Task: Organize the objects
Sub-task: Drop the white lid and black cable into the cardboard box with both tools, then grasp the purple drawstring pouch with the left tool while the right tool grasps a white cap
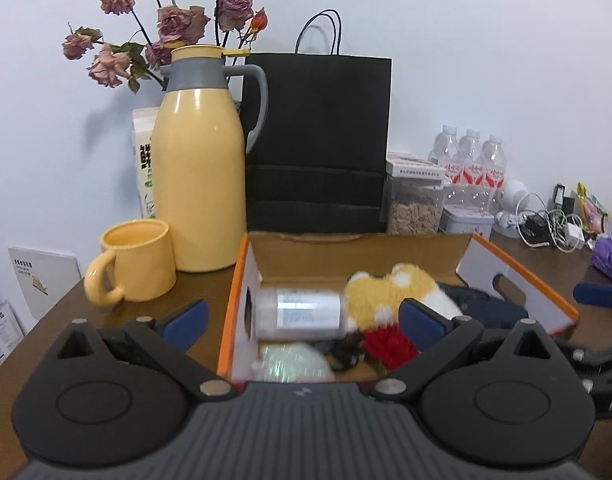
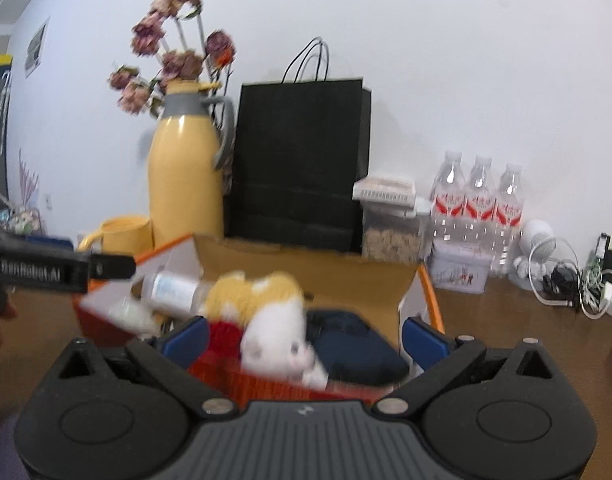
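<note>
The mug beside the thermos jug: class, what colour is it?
Pale yellow mug, clearest in the left wrist view.

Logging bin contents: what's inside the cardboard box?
Inside the cardboard box: a clear bottle lying on its side, a yellow-and-white plush toy, something red and fuzzy, a dark blue item. Whatever lies beneath them is covered.
</note>
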The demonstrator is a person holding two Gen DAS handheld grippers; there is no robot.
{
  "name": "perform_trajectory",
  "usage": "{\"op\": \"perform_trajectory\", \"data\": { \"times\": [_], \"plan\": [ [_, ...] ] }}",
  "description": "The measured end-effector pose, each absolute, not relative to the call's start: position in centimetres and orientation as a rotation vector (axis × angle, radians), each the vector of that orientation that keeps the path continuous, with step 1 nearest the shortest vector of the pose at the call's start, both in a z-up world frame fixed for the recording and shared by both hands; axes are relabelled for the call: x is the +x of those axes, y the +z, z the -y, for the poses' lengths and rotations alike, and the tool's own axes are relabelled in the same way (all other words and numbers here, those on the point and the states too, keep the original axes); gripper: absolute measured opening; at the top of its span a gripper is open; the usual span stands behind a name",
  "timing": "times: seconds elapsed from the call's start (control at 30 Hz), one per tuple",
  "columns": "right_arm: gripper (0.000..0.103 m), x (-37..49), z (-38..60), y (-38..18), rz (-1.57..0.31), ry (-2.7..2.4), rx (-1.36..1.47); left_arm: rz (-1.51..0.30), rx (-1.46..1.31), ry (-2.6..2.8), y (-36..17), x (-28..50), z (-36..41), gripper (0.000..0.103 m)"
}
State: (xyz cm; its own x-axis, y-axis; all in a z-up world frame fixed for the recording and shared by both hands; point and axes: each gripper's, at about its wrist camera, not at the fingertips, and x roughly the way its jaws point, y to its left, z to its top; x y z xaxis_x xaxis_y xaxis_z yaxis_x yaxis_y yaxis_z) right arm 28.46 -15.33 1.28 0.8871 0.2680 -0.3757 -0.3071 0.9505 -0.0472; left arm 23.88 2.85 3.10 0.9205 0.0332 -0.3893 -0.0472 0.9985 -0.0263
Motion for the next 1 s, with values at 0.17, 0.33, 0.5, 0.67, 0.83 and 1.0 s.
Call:
{"op": "perform_trajectory", "data": {
  "times": [0.17,0.33,0.5,0.67,0.83,1.0],
  "plan": [
    [0.100,26.2,15.2,-0.8,-0.439,0.302,-0.166,-0.444,-0.034,0.025,1.0,21.3,-3.0,0.103],
    [0.084,24.2,15.7,-1.9,-0.483,0.318,-0.162,-0.491,-0.029,0.004,-0.6,19.4,-2.9,0.103],
    [0.057,23.7,15.9,-2.8,-0.539,0.341,-0.151,-0.502,-0.038,-0.004,-1.0,18.3,-2.9,0.103],
    [0.051,24.1,15.4,-3.4,-0.582,0.387,-0.144,-0.509,-0.049,-0.003,-1.1,17.6,-2.8,0.103],
    [0.049,24.5,15.6,-3.7,-0.584,0.394,-0.114,-0.519,-0.061,-0.006,-1.0,17.1,-2.7,0.103],
    [0.034,24.8,15.9,-3.8,-0.594,0.386,-0.093,-0.527,-0.076,-0.011,-0.8,16.1,-2.7,0.103]
  ]
}}
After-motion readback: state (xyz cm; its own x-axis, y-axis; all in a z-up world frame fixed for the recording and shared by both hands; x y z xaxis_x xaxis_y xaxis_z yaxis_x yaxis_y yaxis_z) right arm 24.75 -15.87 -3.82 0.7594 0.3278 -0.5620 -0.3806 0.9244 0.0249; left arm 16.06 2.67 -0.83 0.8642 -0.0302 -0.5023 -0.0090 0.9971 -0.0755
